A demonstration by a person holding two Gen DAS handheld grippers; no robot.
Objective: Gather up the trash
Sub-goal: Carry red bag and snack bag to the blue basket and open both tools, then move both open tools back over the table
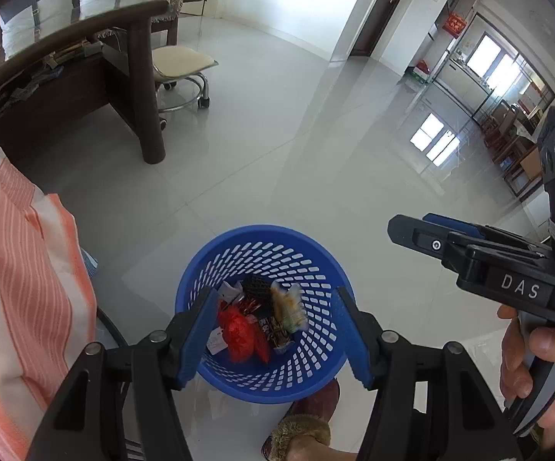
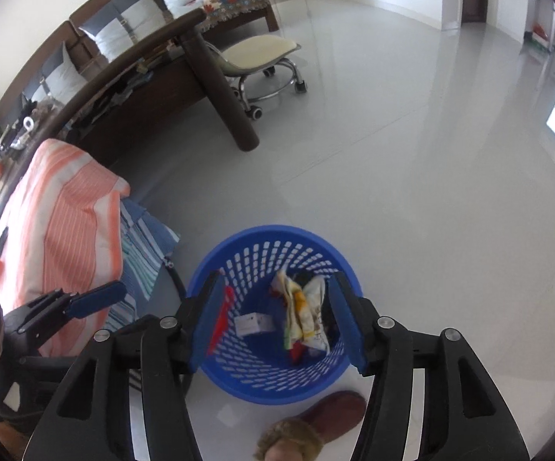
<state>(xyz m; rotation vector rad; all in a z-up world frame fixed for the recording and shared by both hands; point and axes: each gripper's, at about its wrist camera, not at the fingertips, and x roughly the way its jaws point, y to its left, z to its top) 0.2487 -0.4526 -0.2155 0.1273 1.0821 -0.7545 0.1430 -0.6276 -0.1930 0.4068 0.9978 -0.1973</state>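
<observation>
A blue perforated trash basket (image 1: 308,253) stands on the pale floor, also in the right wrist view (image 2: 239,257). Inside lie a red crumpled bag (image 1: 241,332), a yellowish snack wrapper (image 1: 287,303), a black item (image 1: 256,286) and white paper scraps (image 1: 216,342); the right wrist view shows the wrapper (image 2: 304,307) and a white card (image 2: 254,324). My left gripper (image 1: 275,307) is open and empty above the basket. My right gripper (image 2: 277,309) is open and empty above it too; it shows at the right of the left wrist view (image 1: 423,226).
An orange-striped cloth (image 1: 20,288) covers a seat at left. A dark wooden desk (image 1: 85,65) with a thick leg (image 1: 148,115) and a cream swivel stool (image 1: 181,61) stand behind. A brown slipper (image 2: 335,407) lies just below the basket.
</observation>
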